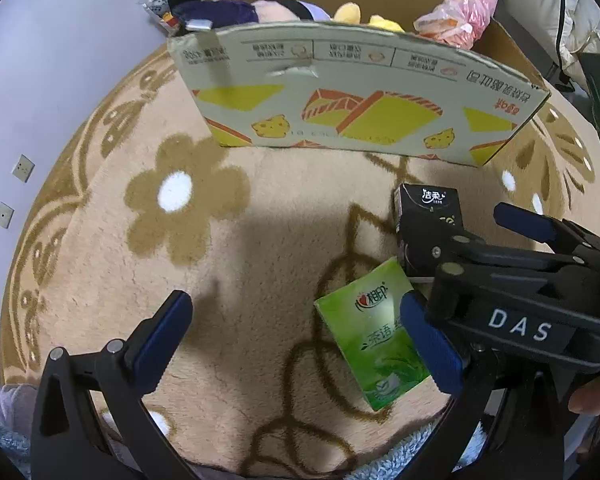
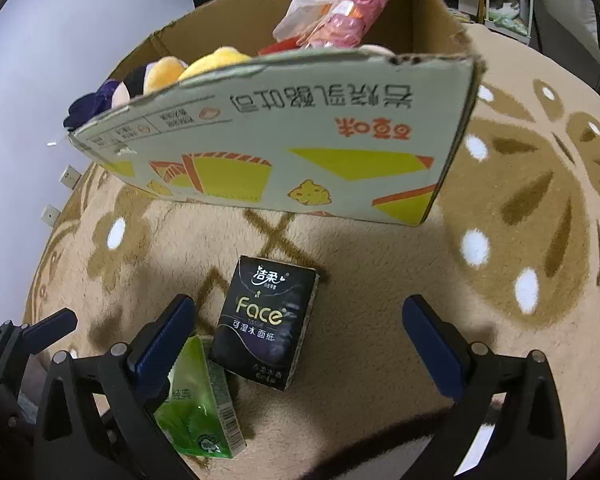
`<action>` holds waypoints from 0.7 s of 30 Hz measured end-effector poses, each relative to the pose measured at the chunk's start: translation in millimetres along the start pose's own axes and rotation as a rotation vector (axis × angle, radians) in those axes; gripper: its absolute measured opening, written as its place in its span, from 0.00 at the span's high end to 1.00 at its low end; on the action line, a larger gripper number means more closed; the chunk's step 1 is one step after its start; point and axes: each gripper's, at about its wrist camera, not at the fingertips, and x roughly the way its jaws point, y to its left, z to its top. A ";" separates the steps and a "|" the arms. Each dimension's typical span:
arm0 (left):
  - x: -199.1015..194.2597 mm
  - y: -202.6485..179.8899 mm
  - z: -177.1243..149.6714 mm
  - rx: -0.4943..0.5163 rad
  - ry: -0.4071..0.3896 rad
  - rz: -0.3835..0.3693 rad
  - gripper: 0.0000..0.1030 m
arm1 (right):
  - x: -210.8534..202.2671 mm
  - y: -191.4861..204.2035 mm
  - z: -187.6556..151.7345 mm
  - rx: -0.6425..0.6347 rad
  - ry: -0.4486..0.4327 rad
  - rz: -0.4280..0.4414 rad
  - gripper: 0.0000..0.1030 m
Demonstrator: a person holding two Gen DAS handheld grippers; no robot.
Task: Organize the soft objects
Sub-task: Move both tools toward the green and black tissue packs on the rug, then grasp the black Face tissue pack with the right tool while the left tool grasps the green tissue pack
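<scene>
Packs: black pack (image 2: 265, 322) and green pack (image 2: 198, 400) touching, just before the box (image 2: 284, 140).
Tongs: left gripper (image 1: 300, 344) and right gripper (image 2: 300, 344) both apart — empty.
Advice: straddle the black pack squarely — squeeze gently.

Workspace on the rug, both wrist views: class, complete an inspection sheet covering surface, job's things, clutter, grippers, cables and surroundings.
Surface: beige plush rug with brown flowers.
Job's things: black tissue pack touching green tissue pack; open printed cardboard box holding plush toys and pink plastic bag.
Clutter: nothing seen.
Grippers: left gripper open, empty; right gripper open around black pack.
Cables: nothing seen.
Surroundings: pale wall, two sockets.
</scene>
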 end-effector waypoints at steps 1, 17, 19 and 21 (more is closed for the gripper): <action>1.9 -1.2 0.2 0.003 0.006 0.002 0.00 | 2.5 0.3 0.1 -0.003 0.009 -0.004 0.00; 7.6 -11.4 -1.7 0.028 0.027 -0.018 0.00 | 23.7 0.0 1.5 -0.030 0.078 -0.052 0.00; 7.5 -12.8 -1.8 0.024 0.030 -0.023 0.00 | 24.6 0.6 2.1 -0.033 0.078 -0.052 0.00; 8.5 -12.1 -1.7 0.011 0.037 -0.042 0.00 | 26.5 2.1 1.9 -0.039 0.079 -0.054 0.00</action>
